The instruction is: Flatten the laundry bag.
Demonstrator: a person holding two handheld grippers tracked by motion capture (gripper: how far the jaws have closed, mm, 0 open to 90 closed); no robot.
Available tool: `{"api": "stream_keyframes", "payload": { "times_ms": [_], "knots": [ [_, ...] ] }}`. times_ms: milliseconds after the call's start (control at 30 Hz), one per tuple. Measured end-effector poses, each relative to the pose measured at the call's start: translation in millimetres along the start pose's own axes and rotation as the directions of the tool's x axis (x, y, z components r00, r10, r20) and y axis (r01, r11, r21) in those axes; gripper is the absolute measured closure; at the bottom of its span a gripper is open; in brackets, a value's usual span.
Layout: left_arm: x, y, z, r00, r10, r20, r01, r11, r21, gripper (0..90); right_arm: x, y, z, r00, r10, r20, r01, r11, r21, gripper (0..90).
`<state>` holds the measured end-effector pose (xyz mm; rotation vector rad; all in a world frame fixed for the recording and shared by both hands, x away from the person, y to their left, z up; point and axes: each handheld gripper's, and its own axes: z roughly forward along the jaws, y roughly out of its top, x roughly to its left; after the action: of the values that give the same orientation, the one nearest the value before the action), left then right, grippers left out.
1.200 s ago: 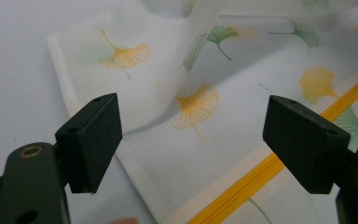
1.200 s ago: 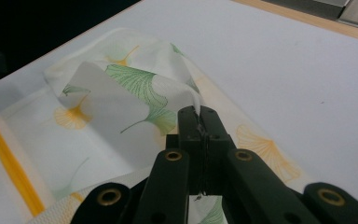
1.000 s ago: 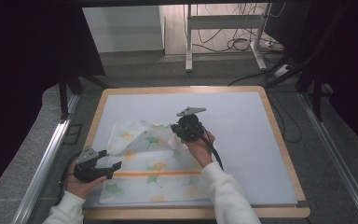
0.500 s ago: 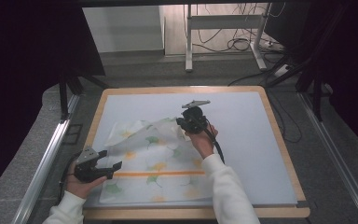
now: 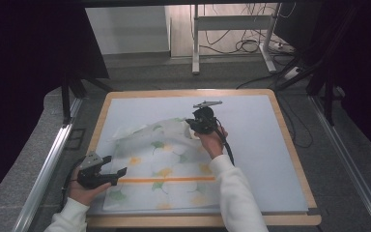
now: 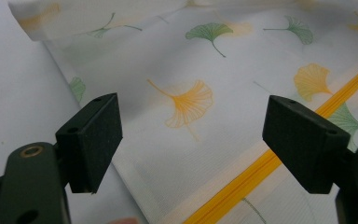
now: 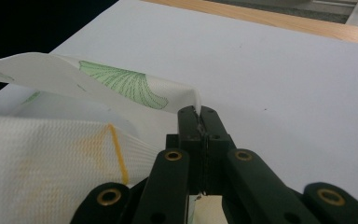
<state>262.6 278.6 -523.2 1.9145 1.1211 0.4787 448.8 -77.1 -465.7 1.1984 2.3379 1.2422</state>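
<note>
High view: a white woven cloth printed with green and orange ginkgo leaves and one orange stripe (image 5: 166, 166) lies on the pale grey mat of a wood-framed table (image 5: 270, 159). The cloth covers the near-left part of the mat, its near edge close to the table's front rim.

Right gripper (image 5: 193, 126), black, held in a hand with a white sleeve, sits near the mat's centre, at about 1 o'clock from the middle of the cloth. Jaws pinched together on the cloth's far corner. That corner is lifted off the mat and folded over toward 9 o'clock, forming a raised ridge along the cloth's far edge.

Right gripper view: the two black jaws meet with the cloth's edge (image 7: 135, 88) clamped between the tips; a flap showing a green leaf curls up and away toward 10 o'clock. A doubled layer with the orange stripe lies at 8 o'clock, beneath the flap.

Left gripper (image 5: 118, 172), also black, sits at the cloth's near-left edge, around 8 o'clock from the cloth's middle, pointing across toward 3 o'clock. Jaws spread wide, holding nothing.

Left gripper view: the pads (image 6: 95, 140) stand well apart above flat cloth, an orange leaf between them, the stripe running past the right pad.

Bare mat at 3 o'clock of the cloth.
</note>
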Motion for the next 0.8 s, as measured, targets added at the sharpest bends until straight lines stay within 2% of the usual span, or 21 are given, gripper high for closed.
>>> {"api": "stream_keyframes", "payload": {
  "times_ms": [200,467,800],
  "knots": [
    [0.7,-0.3,0.8,1.0000,-0.002,0.002,0.002,1.0000,0.003,19.4,-7.9,0.5,4.9,0.9997,0.024,0.001,-0.024,1.000,0.000,88.7],
    [1.4,-0.4,2.1,1.0000,-0.004,0.003,0.004,0.9999,0.010,19.4,-28.3,-1.4,11.8,0.9975,0.071,-0.003,-0.071,0.997,-0.008,88.7],
    [2.6,-0.6,1.8,1.0000,-0.008,0.004,0.008,0.9999,0.008,19.4,-40.1,2.7,20.6,0.9955,0.094,0.012,-0.094,0.996,-0.007,88.4]
  ]
}}
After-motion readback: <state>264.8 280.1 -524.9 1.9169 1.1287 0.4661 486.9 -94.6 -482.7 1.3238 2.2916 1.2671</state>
